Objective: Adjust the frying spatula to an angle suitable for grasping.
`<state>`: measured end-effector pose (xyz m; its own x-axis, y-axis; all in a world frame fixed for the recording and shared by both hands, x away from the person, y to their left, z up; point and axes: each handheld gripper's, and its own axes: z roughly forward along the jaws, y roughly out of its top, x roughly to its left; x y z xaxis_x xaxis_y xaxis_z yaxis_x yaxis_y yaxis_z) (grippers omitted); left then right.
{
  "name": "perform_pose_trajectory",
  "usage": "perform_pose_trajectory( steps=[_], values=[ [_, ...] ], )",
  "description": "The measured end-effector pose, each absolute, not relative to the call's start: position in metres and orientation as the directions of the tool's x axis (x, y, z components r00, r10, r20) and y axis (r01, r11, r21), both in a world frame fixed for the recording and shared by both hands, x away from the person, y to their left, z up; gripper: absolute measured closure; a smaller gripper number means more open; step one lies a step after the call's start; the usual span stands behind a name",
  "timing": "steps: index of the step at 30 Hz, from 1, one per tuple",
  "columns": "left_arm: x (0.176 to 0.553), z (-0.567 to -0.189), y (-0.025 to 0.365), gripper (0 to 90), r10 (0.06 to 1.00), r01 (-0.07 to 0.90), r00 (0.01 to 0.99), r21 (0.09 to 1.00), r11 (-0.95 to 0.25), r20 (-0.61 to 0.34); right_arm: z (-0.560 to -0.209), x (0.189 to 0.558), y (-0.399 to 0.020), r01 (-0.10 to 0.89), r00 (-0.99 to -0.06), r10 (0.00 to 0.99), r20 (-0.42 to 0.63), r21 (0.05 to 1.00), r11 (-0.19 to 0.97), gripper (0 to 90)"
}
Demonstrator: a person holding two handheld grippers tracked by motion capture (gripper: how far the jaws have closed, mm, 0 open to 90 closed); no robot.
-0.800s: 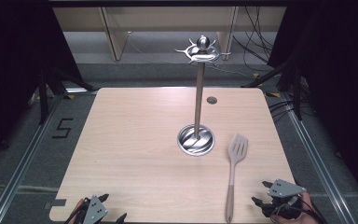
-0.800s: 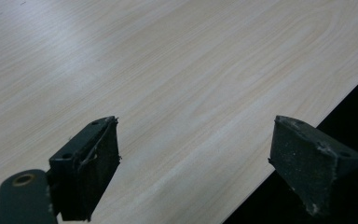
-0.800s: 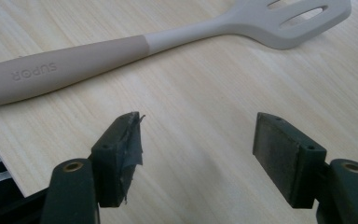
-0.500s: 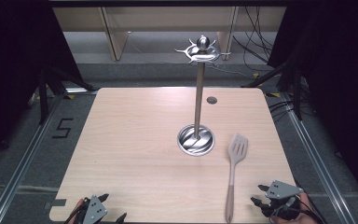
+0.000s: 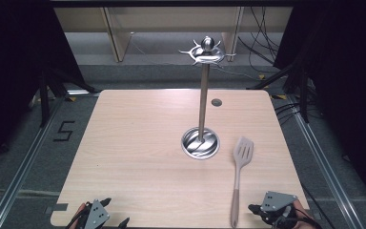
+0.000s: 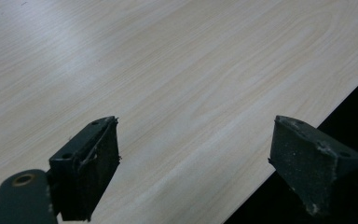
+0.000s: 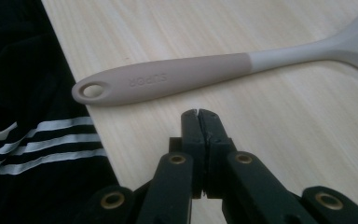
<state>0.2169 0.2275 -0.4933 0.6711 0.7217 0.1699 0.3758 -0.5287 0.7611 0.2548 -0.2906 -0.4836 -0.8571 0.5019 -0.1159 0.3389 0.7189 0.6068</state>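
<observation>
Left gripper sits over the near-left edge of the table, jaws wide apart, nothing between them. In the high view I see it at the bottom left, at the table's near edge.

Right gripper has its jaws pressed together, empty, tips just short of the spatula handle, not touching it. High view puts it at the near-right corner, just beside the handle end.

Spatula lies flat on the table, slotted head away from me, handle toward the near edge. Handle is beige, neck and head paler. Embossed lettering on the handle reads "SUPER", upside down in the right gripper view. Hang hole at the handle end, right at the table edge.

Metal utensil stand is upright, round base just left of the spatula head, hooks ringed around the top, none carrying anything.

A "5" is marked on the floor left of the table. Small dark round spot on the table's far side, can't tell what it is.

Dark fabric with white stripes below the table edge in the right gripper view.
</observation>
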Motion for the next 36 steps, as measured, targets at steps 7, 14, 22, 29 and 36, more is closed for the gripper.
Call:
perform_pose_trajectory(
  steps=[7,14,22,29,36],
  values=[
    [0.217,-0.495,0.226,15.0,0.737,0.389,0.658,0.766,-0.511,0.157,-0.487,0.255,-0.281,0.322,-0.876,0.468,-0.114,0.585,0.745,90.0],
    [0.216,-0.495,0.226,15.0,0.731,0.379,0.663,0.771,-0.511,0.158,-0.493,0.258,-0.27,0.312,-0.9,0.427,-0.088,0.555,0.771,90.0],
    [0.216,-0.495,0.225,15.0,0.739,0.381,0.658,0.783,-0.491,0.143,-0.494,0.262,-0.256,0.314,-0.906,0.42,-0.059,0.575,0.756,90.0],
    [0.217,-0.495,0.226,15.0,0.73,0.383,0.666,0.768,-0.513,0.155,-0.491,0.269,-0.246,0.306,-0.91,0.413,-0.046,0.597,0.742,90.0],
    [0.217,-0.495,0.225,15.0,0.729,0.375,0.667,0.774,-0.51,0.157,-0.493,0.271,-0.241,0.315,-0.903,0.427,-0.044,0.607,0.73,90.0]
  ],
)
